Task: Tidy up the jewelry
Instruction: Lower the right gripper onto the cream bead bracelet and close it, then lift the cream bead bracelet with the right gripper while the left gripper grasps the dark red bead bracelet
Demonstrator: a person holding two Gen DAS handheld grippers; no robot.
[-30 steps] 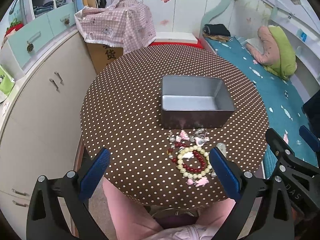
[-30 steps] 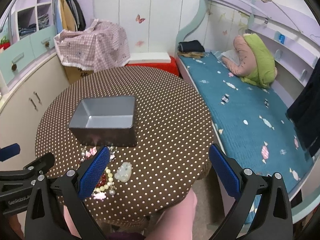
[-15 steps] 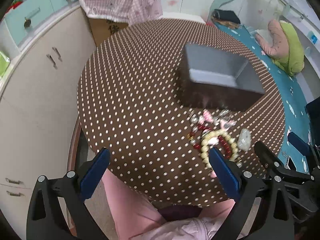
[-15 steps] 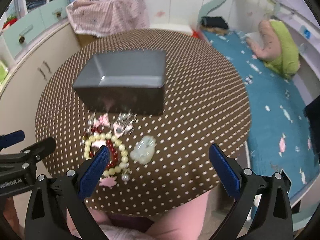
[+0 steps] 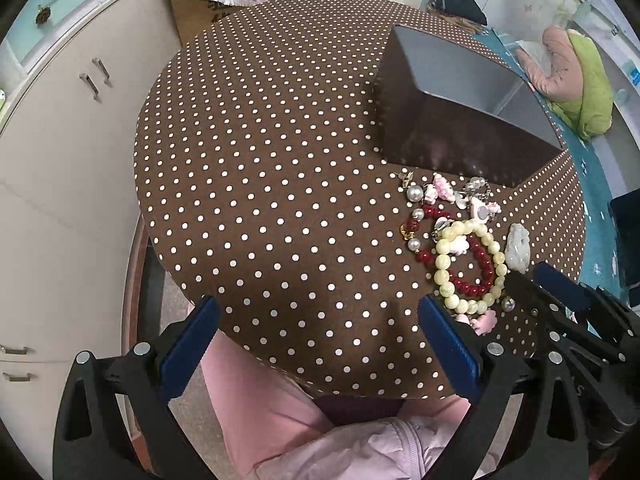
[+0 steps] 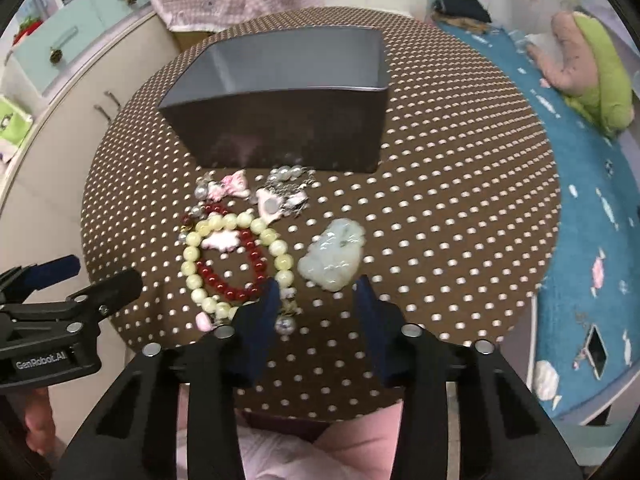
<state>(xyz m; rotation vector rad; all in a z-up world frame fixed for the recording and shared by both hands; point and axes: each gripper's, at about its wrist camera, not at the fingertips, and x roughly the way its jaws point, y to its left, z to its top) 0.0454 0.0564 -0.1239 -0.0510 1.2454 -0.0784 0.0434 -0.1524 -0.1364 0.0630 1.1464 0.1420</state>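
I am lining up on the pale jade pendant [image 6: 334,258], which lies on the dotted tablecloth [image 6: 440,220] beside the bead bracelets [image 6: 236,260], before the grey tin [image 6: 280,100]. My right gripper [image 6: 316,298] is closing, nothing between its jaws yet; my left gripper [image 5: 320,336] is spread wide. Next I must reach forward so the jaws straddle the pendant.

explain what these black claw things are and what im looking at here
Each claw is a hand-held gripper that a person carries, one per hand, with a fisheye camera looking along its blue-padded fingers. One picture is from the left hand-held gripper, wide open and empty; the other from the right hand-held gripper, whose jaws are closing with nothing between them yet. On the round brown polka-dot table lie a cream bead bracelet, a dark red bead bracelet, a pale green carved pendant, small pink charms and an empty grey rectangular metal box.
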